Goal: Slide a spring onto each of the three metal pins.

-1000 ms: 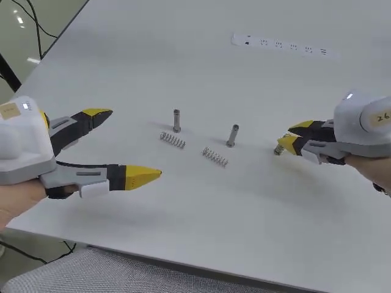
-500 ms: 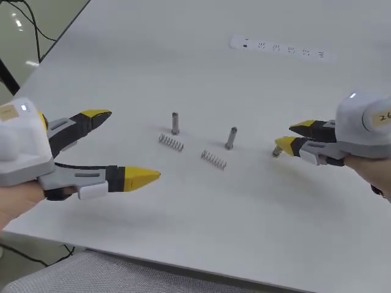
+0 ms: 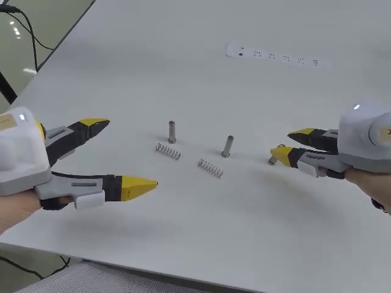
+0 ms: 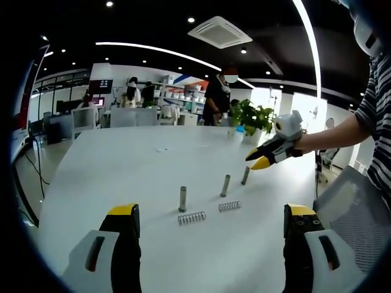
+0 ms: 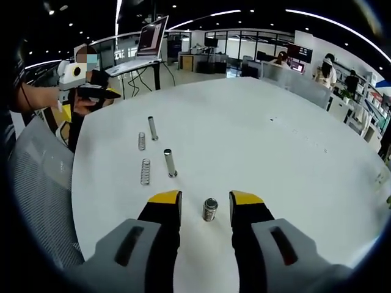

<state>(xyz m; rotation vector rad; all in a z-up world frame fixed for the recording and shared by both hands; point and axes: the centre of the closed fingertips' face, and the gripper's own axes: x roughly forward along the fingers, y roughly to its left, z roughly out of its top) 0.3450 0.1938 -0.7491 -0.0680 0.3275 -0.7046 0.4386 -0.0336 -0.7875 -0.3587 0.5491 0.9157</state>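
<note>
- Progress: we count one pin of three as done. The right-hand pin (image 5: 209,209) stands upright on the table (image 3: 244,238) with the fitted spring (image 4: 245,176) around its shaft.
- The right gripper (image 3: 285,144) has one jaw on each side of this pin, with a gap on both sides. We judge the grip released.
- Two pins are left: the middle pin (image 3: 227,146) and the left-hand pin (image 3: 171,131) stand upright and bare.
- The first loose spring (image 3: 210,168) lies flat just beside the middle pin, on the side toward the table's near edge. The second loose spring (image 3: 167,151) lies likewise beside the left-hand pin.
- The left gripper (image 3: 125,154) hovers toward the table's left edge, jaws wide apart, holding nothing.
</note>
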